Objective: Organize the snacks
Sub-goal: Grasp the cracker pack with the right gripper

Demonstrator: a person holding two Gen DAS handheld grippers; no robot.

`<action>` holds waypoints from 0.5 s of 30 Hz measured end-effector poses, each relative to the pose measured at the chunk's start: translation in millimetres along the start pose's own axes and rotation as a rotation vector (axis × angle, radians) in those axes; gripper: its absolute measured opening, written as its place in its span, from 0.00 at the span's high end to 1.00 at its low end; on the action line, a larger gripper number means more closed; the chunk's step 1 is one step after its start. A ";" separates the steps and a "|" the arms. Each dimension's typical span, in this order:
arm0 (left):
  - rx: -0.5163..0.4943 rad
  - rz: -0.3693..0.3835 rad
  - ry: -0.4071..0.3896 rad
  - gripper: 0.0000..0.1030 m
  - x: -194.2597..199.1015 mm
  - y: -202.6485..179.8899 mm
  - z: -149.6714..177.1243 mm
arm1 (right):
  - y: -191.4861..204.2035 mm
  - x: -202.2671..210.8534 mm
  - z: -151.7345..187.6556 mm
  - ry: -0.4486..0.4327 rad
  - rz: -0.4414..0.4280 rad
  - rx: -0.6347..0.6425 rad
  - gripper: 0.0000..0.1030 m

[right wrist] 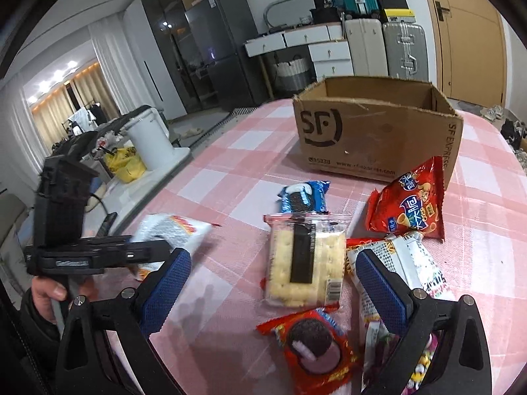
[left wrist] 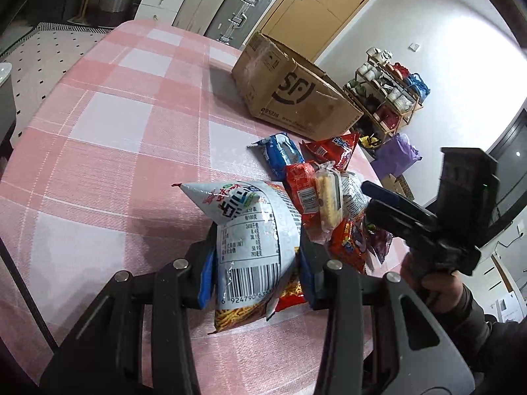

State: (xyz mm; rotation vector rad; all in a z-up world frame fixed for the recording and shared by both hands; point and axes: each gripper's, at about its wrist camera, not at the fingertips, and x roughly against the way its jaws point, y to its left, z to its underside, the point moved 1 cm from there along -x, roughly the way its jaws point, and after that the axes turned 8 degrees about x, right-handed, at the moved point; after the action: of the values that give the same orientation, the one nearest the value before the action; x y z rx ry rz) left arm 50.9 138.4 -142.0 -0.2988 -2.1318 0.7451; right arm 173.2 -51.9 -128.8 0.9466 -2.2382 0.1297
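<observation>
My left gripper is shut on a white snack bag with a barcode, held above the pink checked table. The same bag shows blurred in the right wrist view. My right gripper is open and empty, above a clear pack of crackers. Around it lie a blue cookie pack, a red chip bag, a red cookie pack and a white printed bag. An open brown cardboard box stands at the back of the table.
The snack pile also shows in the left wrist view, with the box behind it. Suitcases, a fridge and white drawers stand beyond the table. A shelf of cups is at the right.
</observation>
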 end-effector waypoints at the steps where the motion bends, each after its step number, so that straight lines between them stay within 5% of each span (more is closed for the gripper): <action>1: 0.007 0.000 0.001 0.63 0.4 3.1 0.1 | -1.3 -5.3 -0.4 0.013 0.005 -0.003 0.01; 15: 0.017 0.021 -0.005 0.63 5.8 4.2 2.5 | -5.5 -41.2 -0.6 0.093 0.037 0.019 0.03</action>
State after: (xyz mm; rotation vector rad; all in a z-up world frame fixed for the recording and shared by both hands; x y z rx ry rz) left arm 45.1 143.4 -141.9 -0.3109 -2.1294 0.7761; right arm 197.5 -31.2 -155.5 0.8910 -2.1726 0.2077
